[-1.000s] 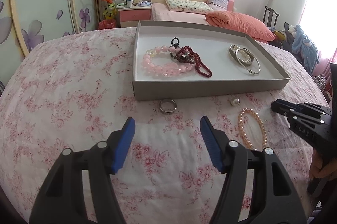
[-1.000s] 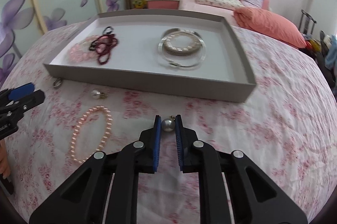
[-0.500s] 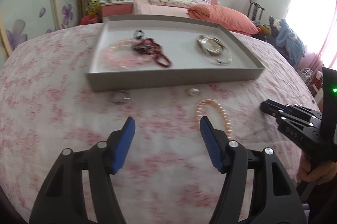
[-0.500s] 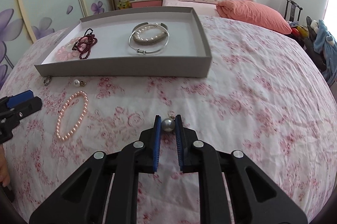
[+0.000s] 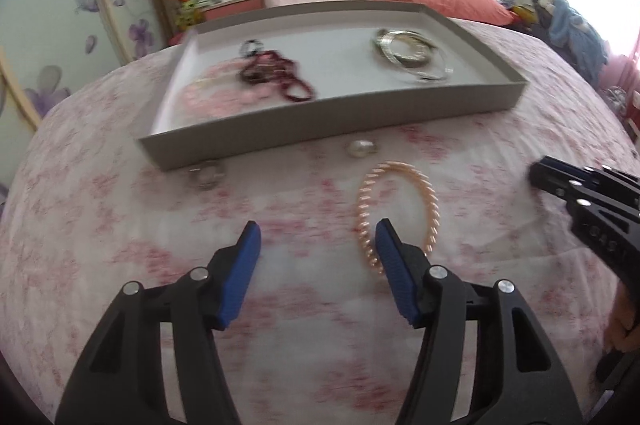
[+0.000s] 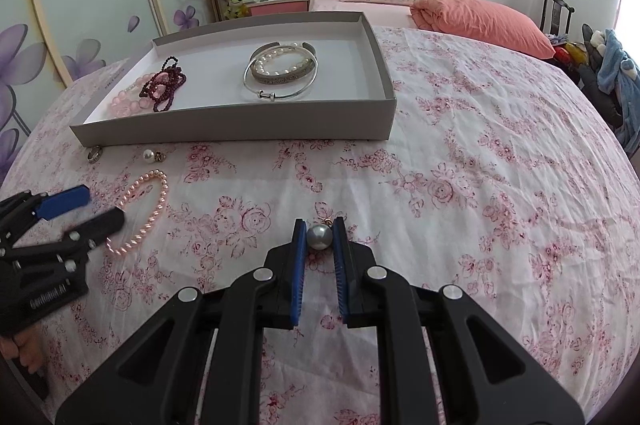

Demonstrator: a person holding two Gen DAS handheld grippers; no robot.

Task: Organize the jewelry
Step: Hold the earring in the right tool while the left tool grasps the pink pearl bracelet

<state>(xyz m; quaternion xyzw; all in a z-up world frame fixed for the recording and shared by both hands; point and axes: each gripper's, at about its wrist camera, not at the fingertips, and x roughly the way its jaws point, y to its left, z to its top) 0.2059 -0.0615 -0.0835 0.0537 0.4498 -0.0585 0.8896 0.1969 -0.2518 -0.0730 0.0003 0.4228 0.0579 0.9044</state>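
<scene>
A grey tray (image 5: 320, 121) (image 6: 240, 129) on the flowered cloth holds a pink bead bracelet (image 6: 124, 101), a dark red bead string (image 5: 276, 73) (image 6: 164, 85) and silver bangles with pearls (image 5: 412, 57) (image 6: 280, 73). In front of the tray lie a silver ring (image 5: 206, 175) (image 6: 94, 155), a white pearl earring (image 5: 360, 148) (image 6: 150, 155) and a pink pearl bracelet (image 5: 400, 213) (image 6: 140, 213). My left gripper (image 5: 318, 239) (image 6: 80, 209) is open, its right finger beside the pearl bracelet. My right gripper (image 6: 319, 231) (image 5: 538, 171) is shut on a grey pearl earring (image 6: 319, 236).
The round table's flowered cloth (image 6: 480, 205) stretches wide to the right of the tray. Behind stand a bed with an orange pillow (image 6: 480, 21), a nightstand (image 6: 276, 5) and wardrobe doors (image 6: 100, 5). A chair with clothes (image 6: 608, 65) is at far right.
My left gripper has swung right and nearer to the pink pearl bracelet. My right gripper has pulled back and to the right from the tray, still holding the grey pearl earring.
</scene>
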